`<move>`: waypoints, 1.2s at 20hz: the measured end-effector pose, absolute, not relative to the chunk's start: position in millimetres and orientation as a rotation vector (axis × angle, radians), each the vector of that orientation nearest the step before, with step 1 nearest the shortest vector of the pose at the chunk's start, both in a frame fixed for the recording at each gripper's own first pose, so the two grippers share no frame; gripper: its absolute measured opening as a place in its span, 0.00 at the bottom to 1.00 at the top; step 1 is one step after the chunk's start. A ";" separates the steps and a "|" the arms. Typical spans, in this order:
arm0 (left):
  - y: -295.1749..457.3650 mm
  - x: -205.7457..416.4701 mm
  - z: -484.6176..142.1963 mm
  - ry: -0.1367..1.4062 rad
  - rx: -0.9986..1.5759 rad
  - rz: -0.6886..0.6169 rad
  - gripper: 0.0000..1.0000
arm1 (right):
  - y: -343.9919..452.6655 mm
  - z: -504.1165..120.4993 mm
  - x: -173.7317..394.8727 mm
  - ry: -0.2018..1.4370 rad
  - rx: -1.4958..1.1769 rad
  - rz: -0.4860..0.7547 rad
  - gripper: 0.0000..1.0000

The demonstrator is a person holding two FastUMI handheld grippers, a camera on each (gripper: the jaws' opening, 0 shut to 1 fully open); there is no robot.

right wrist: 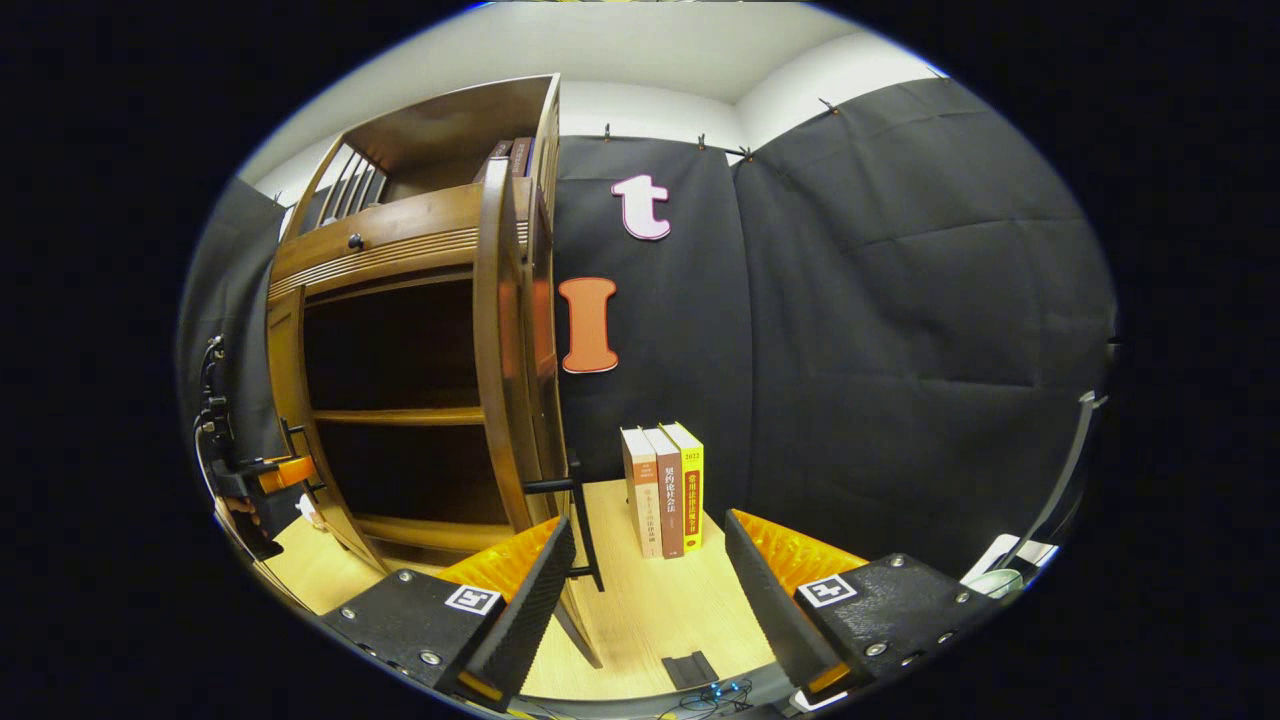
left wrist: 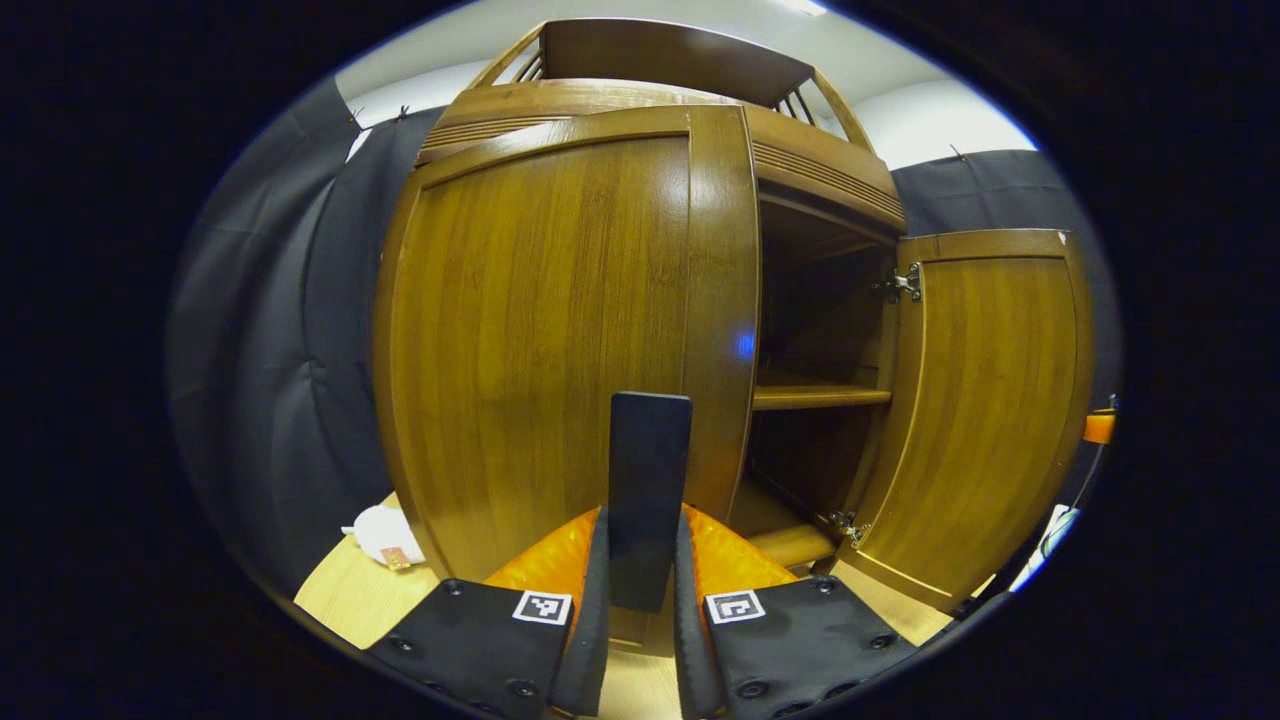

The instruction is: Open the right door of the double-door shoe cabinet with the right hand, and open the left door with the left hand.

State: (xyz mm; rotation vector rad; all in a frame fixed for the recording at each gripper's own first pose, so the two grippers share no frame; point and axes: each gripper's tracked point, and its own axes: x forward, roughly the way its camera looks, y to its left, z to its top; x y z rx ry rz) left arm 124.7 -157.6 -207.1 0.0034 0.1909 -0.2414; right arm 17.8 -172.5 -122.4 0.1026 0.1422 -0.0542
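Shoe cabinet (left wrist: 600,100) stood on wooden tabletop (left wrist: 350,600). Right door (left wrist: 990,400) swung wide, shelves (left wrist: 820,397) exposed. Left door (left wrist: 540,330) looked shut or barely cracked. Left gripper (left wrist: 648,560) clamped on left door's dark upright handle (left wrist: 650,470), fingers either side, likely set for pull. Right gripper (right wrist: 645,575) was spread, empty, beside open door's edge (right wrist: 500,350), books (right wrist: 663,490) ahead; presumably released once its door was done.

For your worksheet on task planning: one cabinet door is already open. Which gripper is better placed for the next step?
Left. The left gripper grips the handle of the closed left door. The right gripper is open, beside the open right door.
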 end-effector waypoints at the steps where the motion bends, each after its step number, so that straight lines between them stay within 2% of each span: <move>1: -153.8 120.4 -206.2 0.192 0.000 -0.241 0.34 | -168.8 -120.0 15.1 0.140 0.100 -0.057 0.93; 9: -114.1 79.7 -199.3 0.205 -0.019 -0.234 0.34 | -127.0 -88.6 -5.9 0.113 0.109 -0.074 0.92; 10: -108.6 73.8 -197.9 0.204 -0.015 -0.234 0.36 | -118.8 -84.7 -6.7 0.107 0.114 -0.069 0.86; 11: -102.4 68.4 -197.0 0.201 -0.014 -0.234 0.36 | -111.6 -81.7 -6.4 0.098 0.117 -0.065 0.86; 12: -96.8 64.0 -195.5 0.199 -0.013 -0.235 0.35 | -104.3 -79.3 -7.2 0.090 0.116 -0.060 0.99; 15: -82.2 55.2 -193.3 0.202 -0.022 -0.242 0.34 | -84.0 -76.8 -6.4 0.080 0.103 -0.054 0.99; 17: -73.3 49.2 -192.3 0.203 -0.006 -0.242 0.28 | -69.5 -74.6 -3.9 0.076 0.093 -0.041 0.99; 19: -62.4 42.8 -190.4 0.200 0.003 -0.228 0.30 | -54.6 -72.4 -1.5 0.074 0.088 -0.024 0.99; 20: -55.2 38.9 -190.5 0.201 0.000 -0.220 0.27 | -47.9 -71.9 -0.4 0.074 0.087 -0.016 0.99; 21: -47.2 36.1 -189.4 0.202 -0.009 -0.211 0.29 | -40.9 -71.8 0.7 0.074 0.087 -0.007 0.99; 22: -38.0 31.9 -189.1 0.205 -0.015 -0.199 0.26 | -33.6 -71.6 0.9 0.073 0.088 0.003 0.99; 23: -29.6 31.0 -188.5 0.200 -0.019 -0.186 0.28 | -36.8 -83.1 -11.3 0.072 0.088 0.013 0.99; 24: -20.9 26.9 -187.3 0.198 -0.010 -0.177 0.19 | -29.7 -82.5 -9.7 0.071 0.088 0.024 0.99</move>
